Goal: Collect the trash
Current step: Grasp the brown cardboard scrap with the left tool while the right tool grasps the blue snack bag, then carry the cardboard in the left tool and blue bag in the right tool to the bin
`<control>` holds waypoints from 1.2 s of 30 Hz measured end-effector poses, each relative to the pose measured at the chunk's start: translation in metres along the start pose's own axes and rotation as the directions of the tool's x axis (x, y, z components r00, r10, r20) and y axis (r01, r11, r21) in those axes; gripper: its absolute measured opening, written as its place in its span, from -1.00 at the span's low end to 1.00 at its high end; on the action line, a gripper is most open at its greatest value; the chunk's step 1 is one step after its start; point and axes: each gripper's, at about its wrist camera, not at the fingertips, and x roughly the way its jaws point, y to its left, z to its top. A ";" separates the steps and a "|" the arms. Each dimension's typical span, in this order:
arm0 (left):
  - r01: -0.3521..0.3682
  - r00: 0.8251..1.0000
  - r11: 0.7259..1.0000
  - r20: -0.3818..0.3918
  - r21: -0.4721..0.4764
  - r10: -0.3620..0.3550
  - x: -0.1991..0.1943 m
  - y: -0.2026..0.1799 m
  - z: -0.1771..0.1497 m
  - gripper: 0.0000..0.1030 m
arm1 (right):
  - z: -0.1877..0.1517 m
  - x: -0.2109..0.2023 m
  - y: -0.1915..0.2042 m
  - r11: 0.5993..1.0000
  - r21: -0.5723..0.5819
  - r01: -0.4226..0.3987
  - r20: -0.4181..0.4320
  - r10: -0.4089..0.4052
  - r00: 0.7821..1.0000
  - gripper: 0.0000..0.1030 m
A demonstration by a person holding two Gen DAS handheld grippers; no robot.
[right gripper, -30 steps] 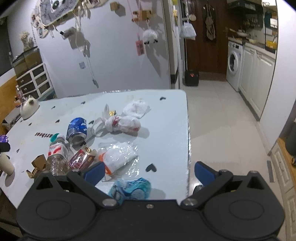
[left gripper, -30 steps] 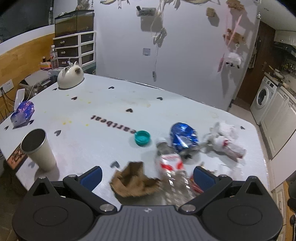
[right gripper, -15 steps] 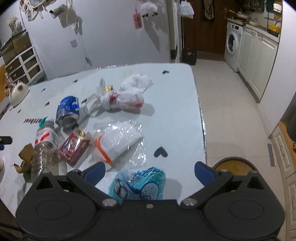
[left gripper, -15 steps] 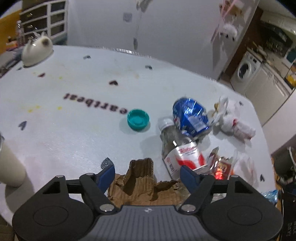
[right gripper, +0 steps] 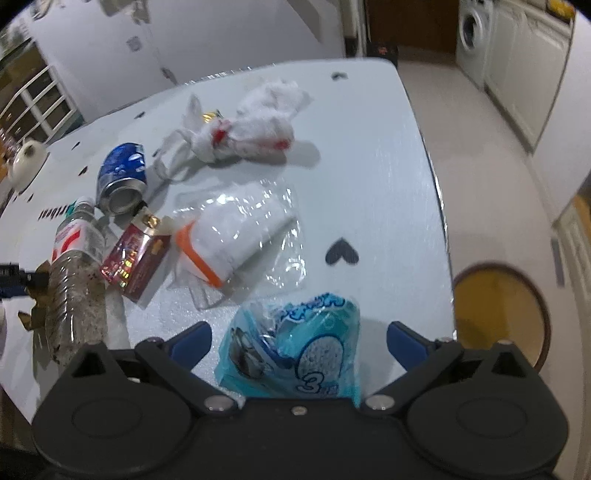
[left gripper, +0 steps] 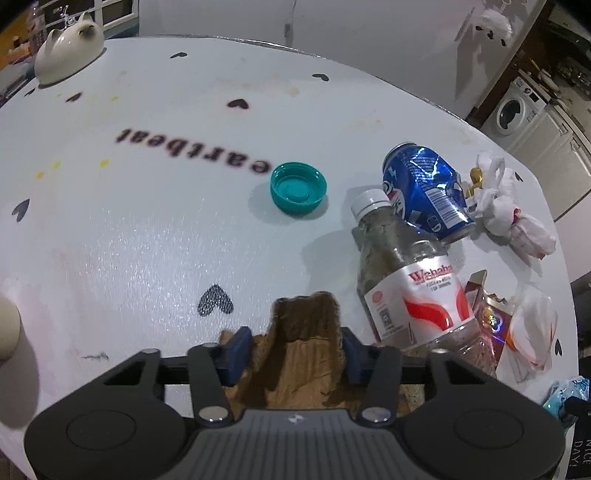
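My left gripper (left gripper: 297,349) is shut on a torn piece of brown cardboard (left gripper: 304,339) at the near edge of the white table (left gripper: 147,229). Just right of it lie a clear plastic bottle (left gripper: 406,280) and a crushed blue can (left gripper: 424,192); a teal cap (left gripper: 298,187) lies beyond. My right gripper (right gripper: 299,341) is open, its fingers on either side of a blue snack wrapper (right gripper: 295,350). Ahead of it lie a clear bag with an orange-edged white item (right gripper: 236,232), a red packet (right gripper: 136,254) and a knotted white bag (right gripper: 255,129).
A white cat-shaped pot (left gripper: 68,51) stands at the far left of the table. A paper cup (left gripper: 7,325) is at the left edge. A round yellow bin (right gripper: 498,314) sits on the floor beside the table's right edge. A washing machine (right gripper: 469,29) is in the background.
My left gripper has moved forward and down and closed on the brown cardboard. My right gripper has lowered toward the blue wrapper, which now lies between its open fingers.
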 end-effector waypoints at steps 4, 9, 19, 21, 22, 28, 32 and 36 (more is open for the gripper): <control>0.000 1.000 1.000 0.007 -0.020 0.000 0.000 0.002 -0.003 -0.25 | -0.001 0.006 0.003 1.000 0.011 -0.023 -0.026 0.023 0.999 0.58; -0.009 1.000 0.999 0.011 -0.032 0.009 -0.004 0.002 -0.009 -0.28 | -0.002 0.007 0.011 0.999 -0.010 -0.032 -0.040 0.032 0.999 0.39; -0.039 0.994 0.996 0.103 -0.076 0.046 -0.045 0.003 -0.023 -0.30 | 0.003 -0.012 0.021 0.997 -0.066 -0.050 0.019 0.051 0.999 0.17; -0.035 0.990 0.995 0.130 -0.088 0.047 -0.056 0.002 -0.024 -0.30 | 0.005 -0.020 0.022 0.996 -0.071 -0.054 0.040 0.057 0.998 0.17; -0.034 0.989 0.995 0.142 -0.094 0.048 -0.061 0.001 -0.025 -0.31 | 0.007 -0.024 0.023 0.996 -0.074 -0.057 0.054 0.061 0.997 0.17; -0.015 0.977 0.996 0.211 -0.093 0.034 -0.090 -0.019 -0.028 -0.32 | 0.014 -0.046 0.026 0.993 -0.095 -0.065 0.114 0.076 0.991 0.16; 0.023 0.965 0.998 0.260 -0.052 -0.009 -0.109 -0.045 -0.028 -0.34 | 0.018 -0.061 0.024 0.993 -0.100 -0.068 0.157 0.083 0.984 0.16; 0.059 0.954 0.998 0.294 0.003 -0.057 -0.122 -0.078 -0.030 -0.35 | 0.020 -0.074 0.014 0.993 -0.088 -0.075 0.193 0.090 0.977 0.16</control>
